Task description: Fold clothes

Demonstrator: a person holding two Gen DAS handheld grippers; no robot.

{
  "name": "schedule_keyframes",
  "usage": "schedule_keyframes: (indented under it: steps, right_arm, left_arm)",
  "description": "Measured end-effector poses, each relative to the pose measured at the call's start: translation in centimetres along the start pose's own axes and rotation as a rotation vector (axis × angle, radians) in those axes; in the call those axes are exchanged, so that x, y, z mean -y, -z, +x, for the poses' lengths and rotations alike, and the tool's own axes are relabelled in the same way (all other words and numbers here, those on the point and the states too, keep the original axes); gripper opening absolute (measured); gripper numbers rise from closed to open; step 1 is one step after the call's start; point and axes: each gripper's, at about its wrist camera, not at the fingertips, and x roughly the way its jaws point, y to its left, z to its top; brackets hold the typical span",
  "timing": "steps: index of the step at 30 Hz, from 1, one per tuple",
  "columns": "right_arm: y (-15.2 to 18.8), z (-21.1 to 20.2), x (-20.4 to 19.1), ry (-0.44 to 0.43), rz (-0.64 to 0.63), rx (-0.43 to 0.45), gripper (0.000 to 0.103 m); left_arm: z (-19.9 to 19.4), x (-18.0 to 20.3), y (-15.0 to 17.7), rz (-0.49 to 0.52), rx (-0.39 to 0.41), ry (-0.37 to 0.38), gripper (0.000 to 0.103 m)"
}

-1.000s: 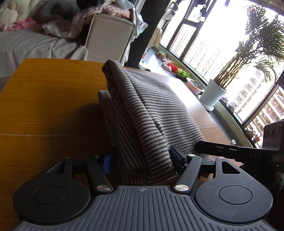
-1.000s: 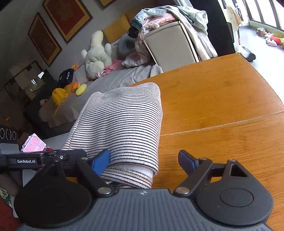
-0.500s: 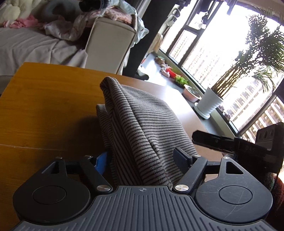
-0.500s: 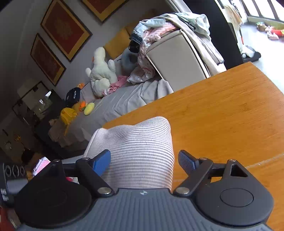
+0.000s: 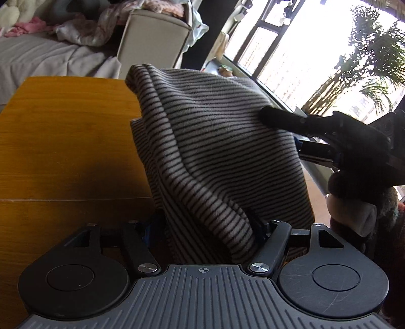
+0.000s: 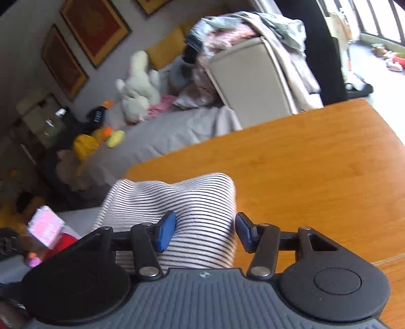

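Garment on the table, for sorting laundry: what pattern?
Thin dark stripes on pale grey garment; clearest in left wrist view.

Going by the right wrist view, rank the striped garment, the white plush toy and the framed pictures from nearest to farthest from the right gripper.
1. Striped garment, between the jaws of the right gripper.
2. White plush toy, on the grey bed, upper left.
3. Framed pictures, on the far wall.

Bright windows (image 5: pixel 291 50), potted palm (image 5: pixel 374 63), beige armchair (image 6: pixel 253 76), framed pictures (image 6: pixel 96 22).

Wooden table (image 6: pixel 316 164), beige armchair (image 6: pixel 250 76), white plush toy (image 6: pixel 138 88), framed pictures (image 6: pixel 96 22), potted palm (image 5: pixel 367 63).
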Motion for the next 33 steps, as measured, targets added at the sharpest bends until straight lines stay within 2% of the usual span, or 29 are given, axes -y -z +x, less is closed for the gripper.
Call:
schedule_keyframes:
  steps: [2,6,7,10,12,14,16,17,22,27,31,33]
  right_arm:
    - [0.2,-0.7,0.7,-0.019,0.055,0.016,0.055]
    - [1.1,-3.1,-0.7,0.012,-0.053,0.051,0.061]
    - [1.4,-3.6,-0.9,0.007,-0.066,0.047,0.067]
    - [2.5,-4.9,-0.6,-0.019,-0.048,0.019,0.073]
    - [3.3,-5.6,-0.3,-0.036,-0.016,-0.001,0.080]
    - [4.2,-6.1,0.1,-0.051,0.013,-0.022,0.082]
    - [5.1,-6.4,0.4,-0.059,0.031,-0.042,0.084]
    - [5.6,-6.4,0.5,-0.062,0.040,-0.050,0.084]
    - [6.5,-6.5,0.7,-0.087,0.062,-0.050,0.086]
    - [6.3,-5.8,0.0,-0.084,0.041,-0.046,0.087]
    - [5.5,-5.2,-0.4,-0.077,0.011,-0.047,0.087]
    - [5.1,-4.7,-0.7,-0.080,-0.009,-0.057,0.087]
  left_arm:
    - [0.4,0.5,-0.1,-0.002,0.011,-0.003,0.076]
    - [-0.8,0.9,-0.4,0.011,0.040,-0.019,0.077]
    - [-1.3,0.8,-0.5,0.003,0.049,-0.022,0.080]
    - [-2.5,-0.1,-1.4,-0.051,0.073,-0.007,0.093]
    - [-2.4,-0.4,-1.9,-0.080,0.065,0.002,0.095]
    - [-1.5,0.0,-1.7,-0.073,0.033,-0.001,0.095]
    - [-0.5,0.4,-1.4,-0.062,-0.001,-0.005,0.093]
    - [-0.1,0.6,-1.1,-0.052,-0.009,-0.005,0.088]
    - [0.4,1.3,-0.4,-0.020,-0.014,0.002,0.076]
    - [0.3,1.0,-0.2,-0.034,-0.021,0.009,0.075]
    - [0.4,0.3,-0.8,-0.062,-0.039,-0.010,0.089]
    - [1.0,-0.3,-1.3,-0.090,-0.075,0.003,0.095]
